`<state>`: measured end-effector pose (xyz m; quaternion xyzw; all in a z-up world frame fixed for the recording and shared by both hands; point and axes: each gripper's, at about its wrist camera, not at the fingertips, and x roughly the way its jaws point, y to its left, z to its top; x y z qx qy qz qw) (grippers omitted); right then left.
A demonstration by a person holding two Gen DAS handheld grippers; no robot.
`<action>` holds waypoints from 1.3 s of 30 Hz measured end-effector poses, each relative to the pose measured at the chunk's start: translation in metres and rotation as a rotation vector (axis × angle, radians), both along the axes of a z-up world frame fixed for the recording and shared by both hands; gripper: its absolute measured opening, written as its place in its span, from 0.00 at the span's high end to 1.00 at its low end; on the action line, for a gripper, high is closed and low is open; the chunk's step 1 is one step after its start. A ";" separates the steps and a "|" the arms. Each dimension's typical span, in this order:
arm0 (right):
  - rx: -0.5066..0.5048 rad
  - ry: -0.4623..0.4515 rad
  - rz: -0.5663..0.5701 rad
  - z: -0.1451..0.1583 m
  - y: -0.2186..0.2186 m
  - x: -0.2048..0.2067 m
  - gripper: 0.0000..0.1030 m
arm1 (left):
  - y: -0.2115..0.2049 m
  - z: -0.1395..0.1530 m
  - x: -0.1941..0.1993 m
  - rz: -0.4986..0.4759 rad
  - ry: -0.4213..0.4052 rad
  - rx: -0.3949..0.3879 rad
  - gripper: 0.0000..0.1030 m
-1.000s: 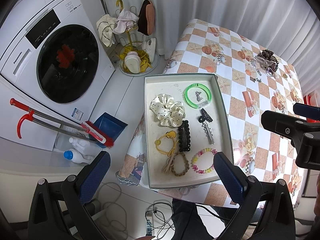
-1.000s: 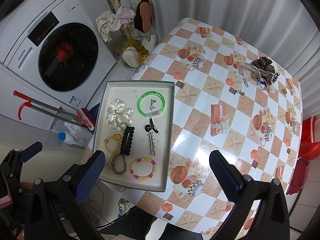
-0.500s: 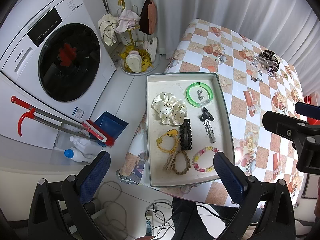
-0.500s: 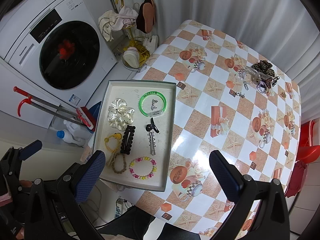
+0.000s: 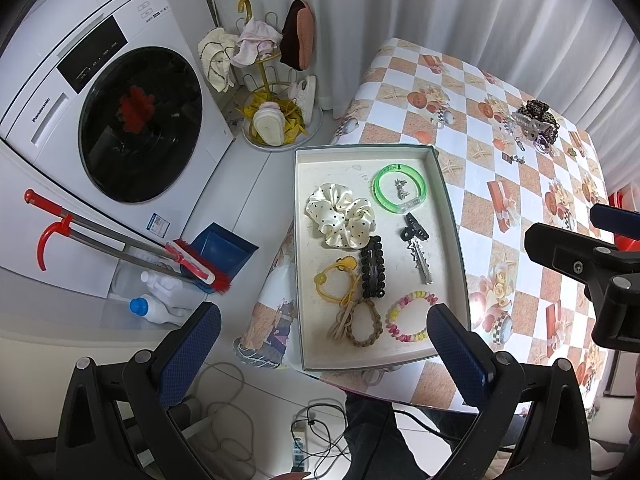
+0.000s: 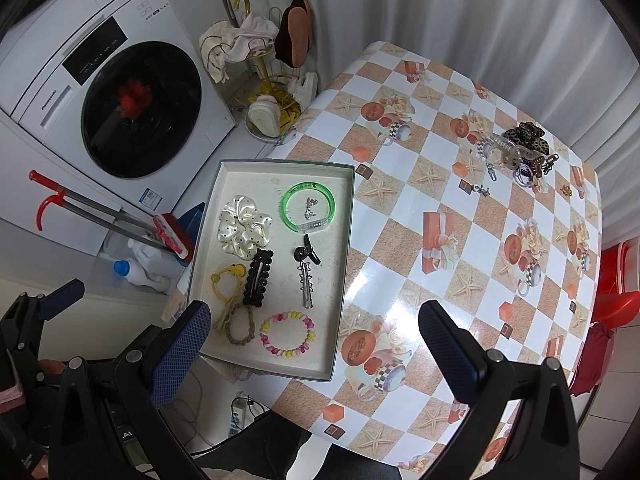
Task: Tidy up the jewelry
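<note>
A shallow white tray (image 5: 360,160) (image 6: 256,176) lies at the table's left edge. It holds a white dotted scrunchie (image 5: 340,216) (image 6: 242,226), a green bangle (image 5: 400,194) (image 6: 308,208), a black barrette (image 5: 373,268) and a silver clip (image 5: 420,260). A pastel bead bracelet (image 5: 394,308) (image 6: 288,315) is there too. Loose jewelry lies in a pile (image 5: 534,122) (image 6: 520,148) at the table's far right. My left gripper (image 5: 322,328) hovers open high above the tray's near end. My right gripper (image 6: 314,320) is open too, above the tray's near right corner. Neither holds anything.
A washing machine (image 5: 120,120) stands to the left, with a rack of slippers (image 5: 276,92) beside it. A red broom and blue dustpan (image 5: 200,256) lean near a bottle on the floor. Cables lie under the table's near edge. A red stool (image 6: 616,280) sits at the right.
Both views shift only slightly, as if the grippers drift a little. Nothing in the tray or on the table has moved, and both grippers stay open.
</note>
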<state>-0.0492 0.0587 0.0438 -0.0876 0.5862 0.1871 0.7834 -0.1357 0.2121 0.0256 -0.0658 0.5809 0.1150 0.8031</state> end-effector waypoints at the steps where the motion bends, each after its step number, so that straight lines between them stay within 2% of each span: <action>1: 0.000 0.000 0.000 0.000 0.000 0.000 0.00 | -0.001 0.000 0.001 -0.002 0.001 0.001 0.00; 39: 0.000 -0.001 -0.004 0.000 0.003 -0.002 0.00 | 0.001 0.000 -0.001 -0.005 0.001 0.005 0.00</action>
